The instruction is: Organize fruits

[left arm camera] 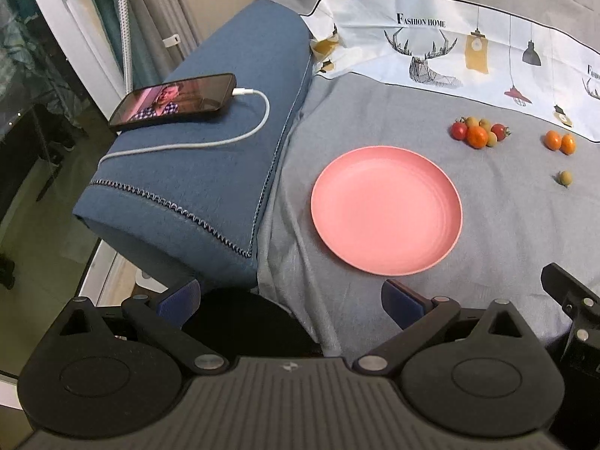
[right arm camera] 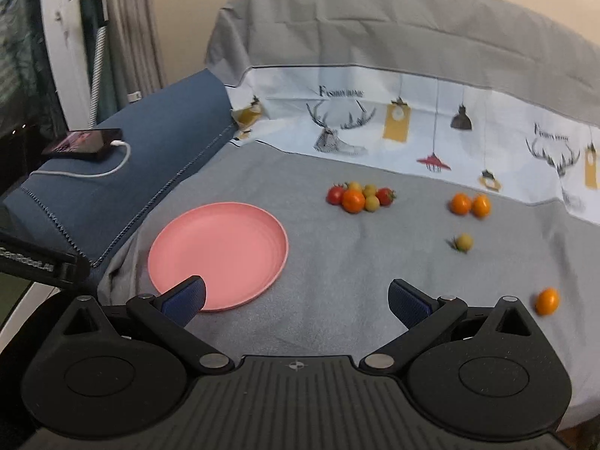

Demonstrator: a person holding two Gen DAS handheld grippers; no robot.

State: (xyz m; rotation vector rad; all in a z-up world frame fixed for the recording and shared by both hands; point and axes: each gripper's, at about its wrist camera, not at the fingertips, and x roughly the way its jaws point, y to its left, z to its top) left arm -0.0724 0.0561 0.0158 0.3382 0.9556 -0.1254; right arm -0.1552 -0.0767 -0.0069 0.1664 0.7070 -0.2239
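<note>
Both grippers are hanging released, holding nothing. Right gripper point(right arm camera: 296, 296) is sitting nearer the fruit: lone orange point(right arm camera: 546, 301) lying just right of it, fruit cluster point(right arm camera: 359, 195) ahead, empty pink plate point(right arm camera: 217, 255) front-left. Left gripper point(left arm camera: 290, 300) is facing the plate.

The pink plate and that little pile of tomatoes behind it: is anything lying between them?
No. In the right wrist view only bare grey sheet separates the pink plate from the tomato pile.
</note>
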